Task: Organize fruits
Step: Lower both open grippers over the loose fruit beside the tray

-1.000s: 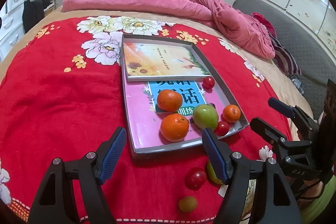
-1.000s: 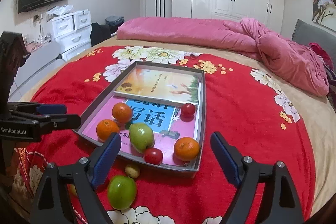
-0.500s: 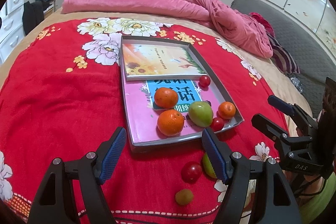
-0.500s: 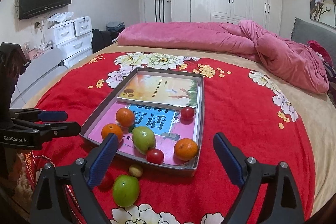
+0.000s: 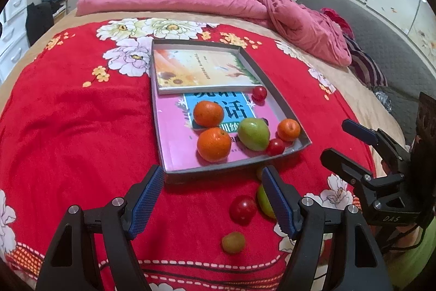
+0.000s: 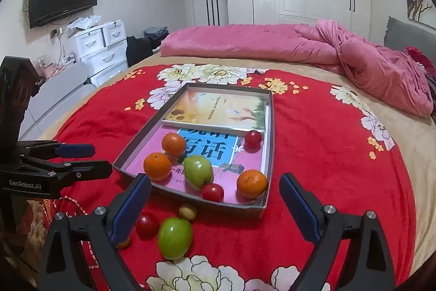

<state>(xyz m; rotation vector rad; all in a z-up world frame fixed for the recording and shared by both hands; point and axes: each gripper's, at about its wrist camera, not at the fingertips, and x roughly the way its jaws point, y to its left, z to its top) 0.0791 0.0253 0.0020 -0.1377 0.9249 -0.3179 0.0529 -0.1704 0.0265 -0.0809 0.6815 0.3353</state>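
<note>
A grey tray (image 5: 275, 97) (image 6: 268, 143) lies on the red blanket and holds two books, three oranges (image 5: 214, 144), a green apple (image 5: 253, 134) (image 6: 198, 171) and two red tomatoes (image 5: 259, 93). In front of the tray on the blanket lie a green apple (image 6: 175, 237) (image 5: 263, 202), a red tomato (image 5: 242, 209) (image 6: 147, 226) and small yellowish fruits (image 5: 233, 242) (image 6: 187, 212). My left gripper (image 5: 214, 198) is open and empty, just short of the tray's near edge. My right gripper (image 6: 215, 209) is open and empty above the loose fruit.
A pink quilt (image 6: 272, 42) is heaped at the far side of the bed. White drawers (image 6: 103, 45) and a wall TV (image 6: 62, 0) stand at the left, wardrobes behind. Each gripper shows in the other's view, the right one (image 5: 365, 149) and the left one (image 6: 68, 160).
Both grippers have pulled back and risen a little, so the tray and loose fruit sit farther off. Nothing was grasped or moved.
</note>
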